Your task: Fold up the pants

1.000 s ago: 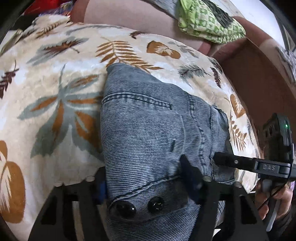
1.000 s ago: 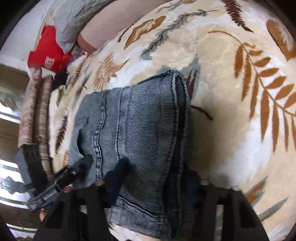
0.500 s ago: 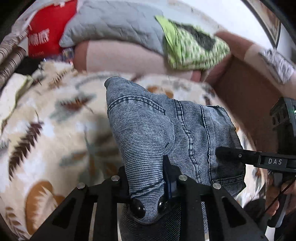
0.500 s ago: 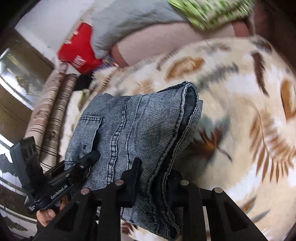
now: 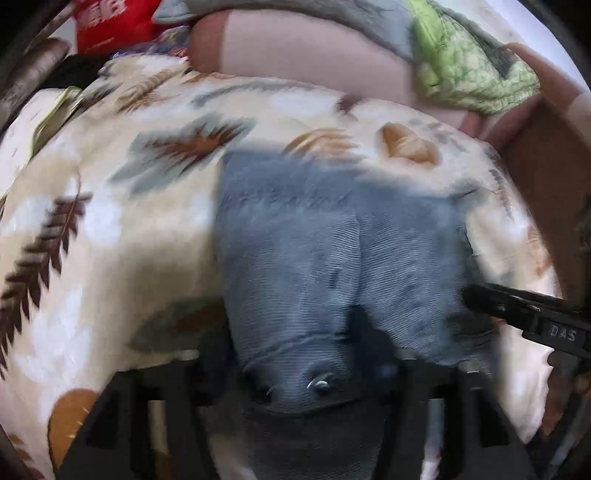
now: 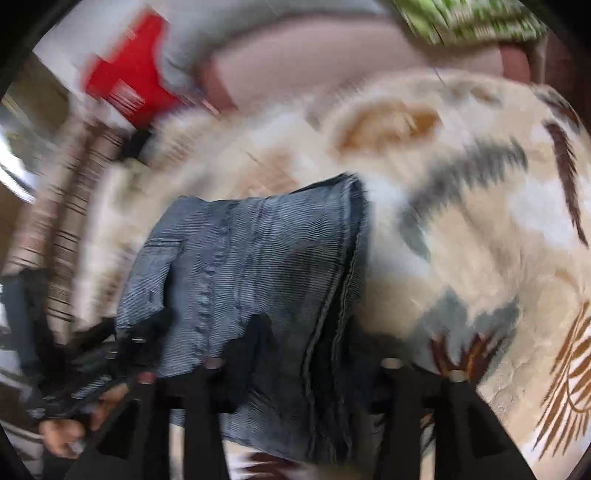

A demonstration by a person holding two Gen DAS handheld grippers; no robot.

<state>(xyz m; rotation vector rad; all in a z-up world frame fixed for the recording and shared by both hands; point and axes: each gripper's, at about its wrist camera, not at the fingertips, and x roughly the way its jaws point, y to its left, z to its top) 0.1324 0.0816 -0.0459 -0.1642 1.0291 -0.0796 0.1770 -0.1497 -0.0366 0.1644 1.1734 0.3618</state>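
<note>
Pants (image 5: 332,258), grey-blue denim, folded into a compact stack, lying on leaf-print blanket (image 5: 110,229) at centre of left wrist view, reaching down to 6 o'clock. Left gripper (image 5: 303,373) at 6 o'clock, jaws opening, waistband with two metal buttons lying between the fingers; pads not seen pressing, though motion blur limits certainty. Right gripper (image 5: 524,314) entering at 3 o'clock, tip just beside the stack's right edge; lettering "DAS" legible on its body. In right wrist view, pants (image 6: 258,277) at centre, back pocket toward 9 o'clock, layered folded edge toward 3 o'clock. Right gripper (image 6: 310,354) at 6 o'clock, jaws opening, the layered edge between the fingers, no clamping visible. Left gripper (image 6: 110,343) at 8 o'clock, hand (image 6: 70,432) below it at 7 o'clock; any lettering there blurred beyond reading. Red item (image 5: 114,22) at 11 o'clock, white print present but only partly in frame, not legible. Green patterned cloth (image 5: 469,70) at 1 o'clock on a pinkish cushion (image 5: 295,48).
</note>
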